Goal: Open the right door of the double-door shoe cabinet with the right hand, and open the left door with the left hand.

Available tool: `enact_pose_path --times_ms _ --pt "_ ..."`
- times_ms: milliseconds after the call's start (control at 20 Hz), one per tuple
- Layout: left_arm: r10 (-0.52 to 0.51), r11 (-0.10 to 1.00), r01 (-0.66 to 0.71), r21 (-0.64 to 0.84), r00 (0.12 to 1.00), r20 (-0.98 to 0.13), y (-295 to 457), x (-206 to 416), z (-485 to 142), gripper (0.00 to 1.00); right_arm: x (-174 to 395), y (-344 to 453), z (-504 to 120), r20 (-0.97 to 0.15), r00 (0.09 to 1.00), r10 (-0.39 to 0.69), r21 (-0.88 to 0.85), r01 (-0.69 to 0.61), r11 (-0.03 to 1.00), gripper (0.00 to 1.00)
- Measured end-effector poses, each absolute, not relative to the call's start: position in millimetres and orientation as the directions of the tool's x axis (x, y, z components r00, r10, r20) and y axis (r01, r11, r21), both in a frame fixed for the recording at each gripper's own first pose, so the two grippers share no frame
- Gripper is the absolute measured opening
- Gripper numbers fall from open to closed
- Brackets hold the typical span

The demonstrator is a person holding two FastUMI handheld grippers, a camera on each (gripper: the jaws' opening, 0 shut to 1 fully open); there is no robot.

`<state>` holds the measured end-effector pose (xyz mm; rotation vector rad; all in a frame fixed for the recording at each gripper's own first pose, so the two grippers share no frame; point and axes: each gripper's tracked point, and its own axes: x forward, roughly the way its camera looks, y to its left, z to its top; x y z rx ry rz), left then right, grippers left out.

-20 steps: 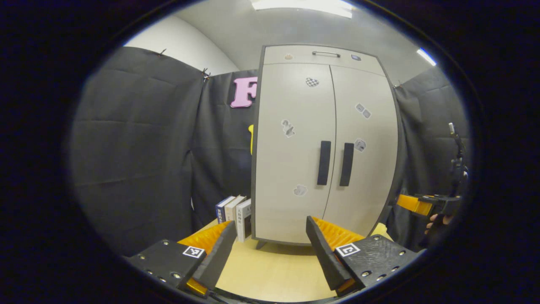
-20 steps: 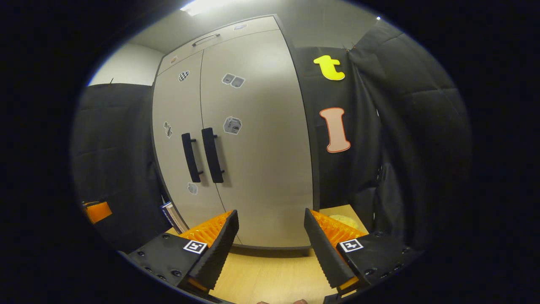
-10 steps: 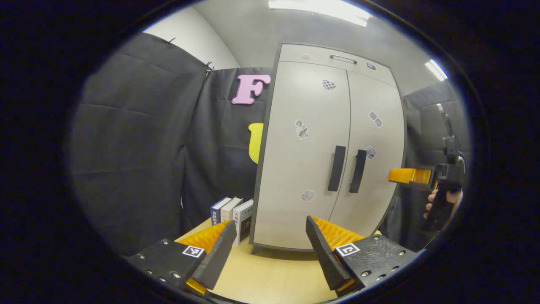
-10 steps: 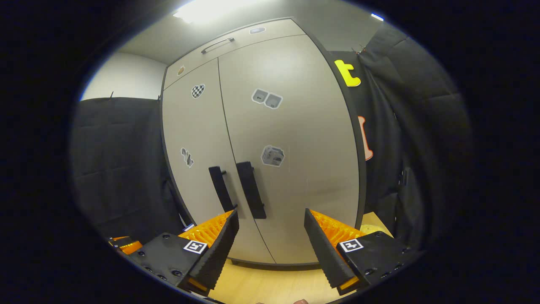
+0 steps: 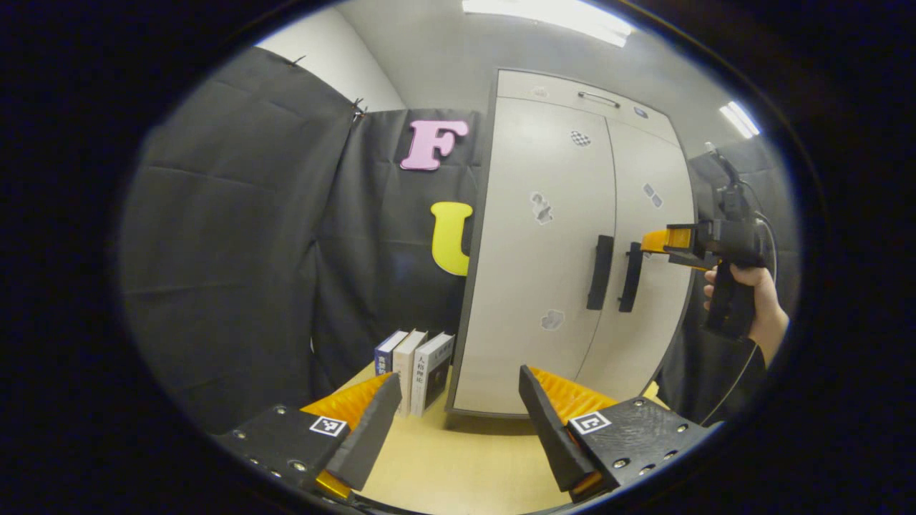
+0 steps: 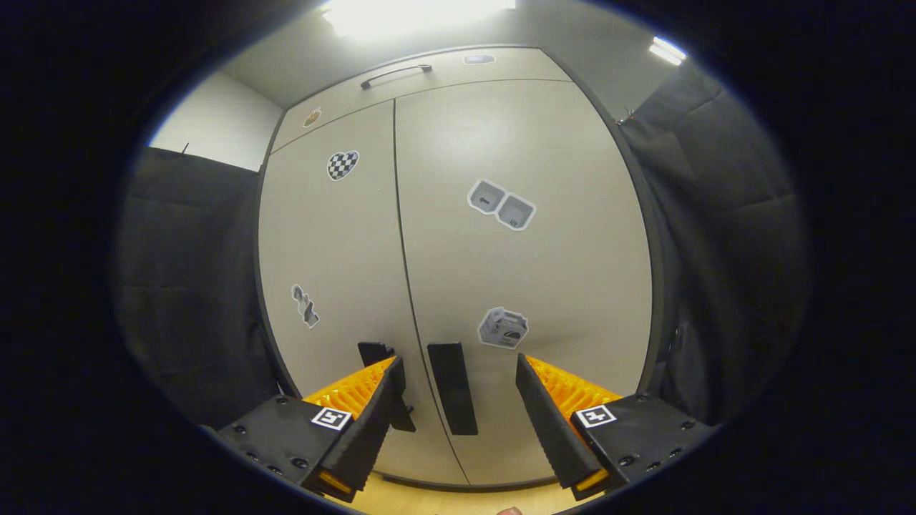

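Black right-door handle (image 6: 452,386) sits low-centre between my spread right gripper (image 6: 454,411), lined up to grasp; left gripper (image 5: 458,422) waits, spread.

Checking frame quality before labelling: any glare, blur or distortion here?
Right gripper view: ceiling light blown out, soft sheen on the right door, cabinet edges bowed by fisheye, handle sharp. Left gripper view: ceiling light strip bright, cabinet evenly lit and sharp, no motion blur.
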<state>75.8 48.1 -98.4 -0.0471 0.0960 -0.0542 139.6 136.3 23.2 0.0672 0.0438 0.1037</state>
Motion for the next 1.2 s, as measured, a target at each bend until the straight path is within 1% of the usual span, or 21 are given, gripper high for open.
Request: enact_pose_path --times_ms 100,150,200,250,350,500,550,600,650,750,800,850,900,950,1000,1050,1100,1150,1200 --pt "-0.052 0.997 0.048 -0.057 0.995 -0.084 63 78 -104 0.96 151 135 14 -0.058 0.995 0.079 0.082 -0.074 0.994 0.98" --pt "-0.05 0.997 0.045 -0.058 0.995 -0.087 69 79 -108 0.96 157 134 10 -0.058 0.996 0.064 0.079 -0.059 0.995 0.92" --pt "-0.046 0.997 0.04 -0.061 0.994 -0.101 75 81 -115 0.96 163 130 6 -0.059 0.997 0.041 0.064 -0.037 0.997 0.91" --pt "-0.044 0.997 0.037 -0.065 0.993 -0.109 79 82 -118 0.96 168 129 1 -0.068 0.997 0.024 0.05 -0.02 0.999 0.96" --pt "-0.054 0.996 0.046 -0.074 0.993 -0.106 85 84 -117 0.97 174 133 -8 -0.092 0.995 0.026 0.055 -0.021 0.998 0.94" --pt "-0.068 0.995 0.059 -0.074 0.991 -0.115 95 87 -122 0.96 179 141 -10 -0.098 0.995 0.027 0.067 -0.02 0.998 0.94" --pt "-0.076 0.995 0.066 -0.079 0.99 -0.12 96 89 -125 0.96 179 143 -9 -0.094 0.995 0.025 0.074 -0.018 0.997 0.87" --pt "-0.082 0.994 0.071 -0.086 0.988 -0.128 96 92 -129 0.96 180 142 -8 -0.094 0.995 0.012 0.075 -0.005 0.997 0.69" --pt "-0.088 0.993 0.076 -0.095 0.987 -0.134 95 93 -133 0.96 182 144 -7 -0.093 0.996 0.012 0.074 -0.005 0.997 0.63" --pt "-0.103 0.99 0.088 -0.109 0.984 -0.143 92 94 -135 0.96 185 147 -7 -0.106 0.994 0.011 0.067 -0.004 0.998 0.59" --pt "-0.109 0.989 0.093 -0.111 0.984 -0.144 91 93 -137 0.96 186 148 -7 -0.108 0.994 0.009 0.061 -0.002 0.998 0.53" --pt "-0.116 0.989 0.101 -0.111 0.983 -0.144 88 93 -137 0.96 188 149 -7 -0.11 0.994 0.004 0.056 0.002 0.998 0.5" --pt "-0.122 0.988 0.107 -0.107 0.982 -0.146 86 93 -138 0.97 189 150 -9 -0.119 0.993 0.002 0.054 0.005 0.999 0.41" --pt "-0.125 0.989 0.11 -0.102 0.981 -0.149 86 92 -139 0.96 190 152 -13 -0.136 0.991 0.004 0.059 0.005 0.998 0.41" --pt "-0.126 0.989 0.112 -0.097 0.981 -0.15 87 90 -139 0.96 190 153 -17 -0.159 0.987 0.004 0.062 0.006 0.998 0.5" --pt "-0.127 0.989 0.115 -0.09 0.981 -0.148 87 89 -139 0.96 189 147 -21 -0.182 0.983 -0.025 0.047 0.034 0.998 0.41" --pt "-0.127 0.99 0.116 -0.082 0.981 -0.145 88 88 -138 0.96 191 144 -16 -0.166 0.986 -0.033 0.033 0.039 0.999 0.42" --pt "-0.121 0.991 0.112 -0.069 0.982 -0.145 92 88 -139 0.96 191 145 -21 -0.175 0.984 -0.032 0.023 0.037 0.999 0.36" --pt "-0.114 0.993 0.106 -0.056 0.983 -0.147 96 88 -140 0.96 191 145 -20 -0.17 0.985 -0.031 0.017 0.034 0.999 0.33"
